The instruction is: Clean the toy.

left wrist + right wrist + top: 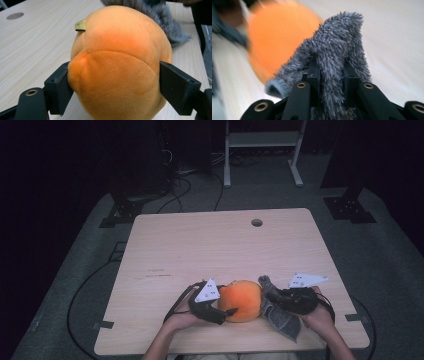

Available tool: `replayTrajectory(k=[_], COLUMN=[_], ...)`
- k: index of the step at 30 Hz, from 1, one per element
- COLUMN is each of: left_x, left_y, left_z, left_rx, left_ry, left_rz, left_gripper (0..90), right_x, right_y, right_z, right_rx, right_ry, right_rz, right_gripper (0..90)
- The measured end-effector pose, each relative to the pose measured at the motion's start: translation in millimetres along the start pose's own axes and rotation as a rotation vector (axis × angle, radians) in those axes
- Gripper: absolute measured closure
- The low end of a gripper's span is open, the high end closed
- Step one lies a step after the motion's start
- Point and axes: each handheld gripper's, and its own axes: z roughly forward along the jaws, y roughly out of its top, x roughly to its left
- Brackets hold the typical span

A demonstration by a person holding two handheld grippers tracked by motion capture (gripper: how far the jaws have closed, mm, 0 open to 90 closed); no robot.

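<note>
Orange plush point(117, 70) squeezed between left jaws, small tan tag point(80, 25) unreadable, right jaws pinching grey fuzzy cloth point(337, 50)

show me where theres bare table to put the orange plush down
The table is bare over its far half, from the round hole down to the grippers, and along its left side. It is crowded at the near edge: left gripper clamps the orange plush, and right gripper pinches the grey cloth beside it.

Orange ball point(117, 67): short, smooth matt plush with stitched seams. Grey cloth point(337, 50): shaggy, rough fibre pile. Table point(200, 245): pale matt wood-grain surface. Gripper jaws: matt black plastic.
</note>
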Motion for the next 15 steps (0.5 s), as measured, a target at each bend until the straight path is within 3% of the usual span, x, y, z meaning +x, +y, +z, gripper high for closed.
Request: replayTrajectory(k=[3, 6, 8, 11, 15], left_x=[-7.0, -10.1, -12.4, -18.2, -23.1], left_y=[3.2, 4.9, 6.5, 9.7, 11.3], left_z=[1.9, 2.9, 4.3, 5.7, 5.9], left_rx=[0.002, -0.003, -0.007, 0.008, 0.005], left_ry=[-0.006, -0.022, -0.021, -0.015, -0.024], left_rz=[0.045, 0.051, 0.057, 0.099, 0.133], left_gripper=[19.2, 18.7, 18.7, 18.7, 18.7], right_x=[7.7, 11.1, 7.0, 13.7, 32.1], right_y=[9.9, 5.3, 3.0, 8.6, 22.8], right_z=[-5.2, 2.9, 1.3, -4.6, -10.0], right_rx=[-0.062, -0.01, 0.001, -0.005, -0.048], right_ry=[0.047, 0.032, 0.036, 0.025, 0.057], right_rz=[-0.025, -0.063, -0.039, -0.067, -0.136], right_gripper=[71.6, 71.5, 71.6, 72.1, 72.0])
